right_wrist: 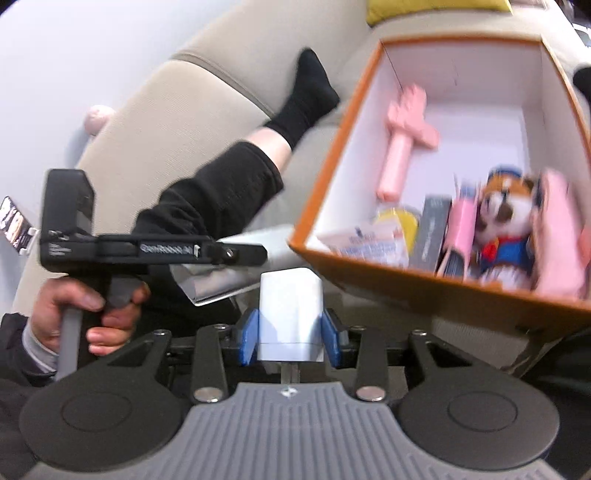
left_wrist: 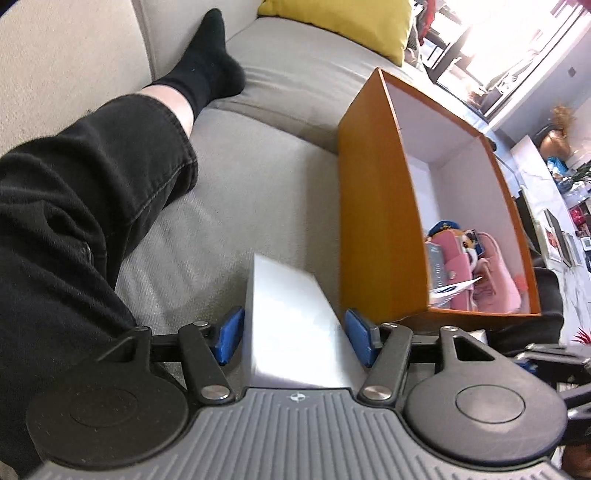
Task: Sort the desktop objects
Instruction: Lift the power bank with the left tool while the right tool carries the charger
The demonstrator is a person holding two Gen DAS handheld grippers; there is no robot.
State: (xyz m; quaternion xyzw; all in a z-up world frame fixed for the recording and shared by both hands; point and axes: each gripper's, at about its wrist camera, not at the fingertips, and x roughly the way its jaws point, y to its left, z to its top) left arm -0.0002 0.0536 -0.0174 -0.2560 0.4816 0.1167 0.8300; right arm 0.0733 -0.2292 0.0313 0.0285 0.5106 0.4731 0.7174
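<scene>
My left gripper (left_wrist: 295,334) is shut on a silvery white flat box (left_wrist: 291,325), its blue pads against the box's two sides. In the right wrist view that same box (right_wrist: 214,286) hangs off the sofa under the left gripper, whose handle a hand (right_wrist: 74,317) holds. My right gripper (right_wrist: 290,334) is shut on a small white rounded block (right_wrist: 290,306). An orange carton (left_wrist: 376,221) with white inside walls stands to the right, and its front wall (right_wrist: 406,295) is just beyond the block. In it lie a plush dog (right_wrist: 502,229), a pink cross-shaped toy (right_wrist: 402,129) and a grey box (right_wrist: 430,236).
A person's leg in black trousers (left_wrist: 74,221) and a black sock (left_wrist: 207,62) stretches across the beige sofa seat (left_wrist: 277,110) on the left. A yellow cushion (left_wrist: 340,22) lies at the back. Shelves with clutter (left_wrist: 561,221) fill the far right.
</scene>
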